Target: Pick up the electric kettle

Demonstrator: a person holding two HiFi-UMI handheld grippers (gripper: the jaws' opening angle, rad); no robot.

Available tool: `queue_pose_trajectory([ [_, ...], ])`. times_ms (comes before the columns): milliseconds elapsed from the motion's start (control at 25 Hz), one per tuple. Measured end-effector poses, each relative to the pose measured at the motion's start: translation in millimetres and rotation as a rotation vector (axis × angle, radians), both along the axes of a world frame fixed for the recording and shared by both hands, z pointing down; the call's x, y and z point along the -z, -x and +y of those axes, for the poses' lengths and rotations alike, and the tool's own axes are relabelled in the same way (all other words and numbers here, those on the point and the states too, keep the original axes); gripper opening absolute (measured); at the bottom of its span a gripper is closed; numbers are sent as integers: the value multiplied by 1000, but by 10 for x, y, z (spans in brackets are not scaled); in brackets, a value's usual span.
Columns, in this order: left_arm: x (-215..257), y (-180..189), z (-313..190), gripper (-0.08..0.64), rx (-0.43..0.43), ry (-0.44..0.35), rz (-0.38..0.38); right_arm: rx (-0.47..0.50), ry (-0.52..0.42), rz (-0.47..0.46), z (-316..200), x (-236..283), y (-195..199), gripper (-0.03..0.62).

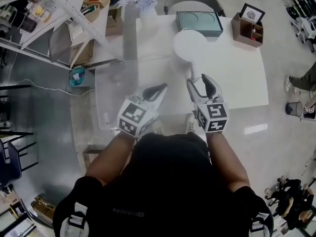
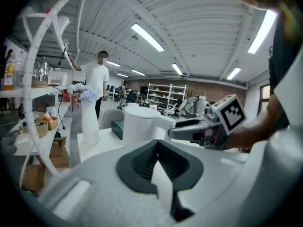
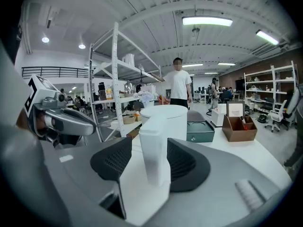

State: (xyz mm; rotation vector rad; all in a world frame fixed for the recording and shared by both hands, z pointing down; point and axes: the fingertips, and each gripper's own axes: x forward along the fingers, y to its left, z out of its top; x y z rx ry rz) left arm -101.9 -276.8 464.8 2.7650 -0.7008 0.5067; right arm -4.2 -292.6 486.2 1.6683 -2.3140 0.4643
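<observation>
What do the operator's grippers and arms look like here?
Both the left gripper and right gripper are light grey tapering shells with dark ribbed pads. Each carries a cube of black-and-white square markers at the rear. The person wears a black short-sleeved top. No cables show.

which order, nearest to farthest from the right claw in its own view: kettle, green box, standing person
1. kettle, right at the claw, centre
2. green box, just behind the kettle, right
3. person, far back, centre
</observation>
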Motion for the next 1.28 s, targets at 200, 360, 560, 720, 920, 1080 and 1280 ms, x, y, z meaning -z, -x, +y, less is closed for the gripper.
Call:
queue_pose_trajectory([
  [200,-5,71,16,4,-15,4,6,-28,4,26,-139,-39,33,219],
  [360,5,140,10,3,-15,0,8,-53,26,38,-251,-112,43,209],
  [560,16,221,-42,3,4,-2,10,-64,31,68,-361,-166,6,176],
  [720,11,231,-75,3,18,0,15,-44,36,73,-368,-173,7,176],
  [920,1,173,-71,3,21,3,22,-43,35,80,-362,-182,-88,164],
  [1080,-9,113,-86,3,23,3,25,-47,40,68,-379,-214,-162,144],
  [1280,-16,56,-74,3,28,3,27,-37,28,93,-407,-234,-217,138],
])
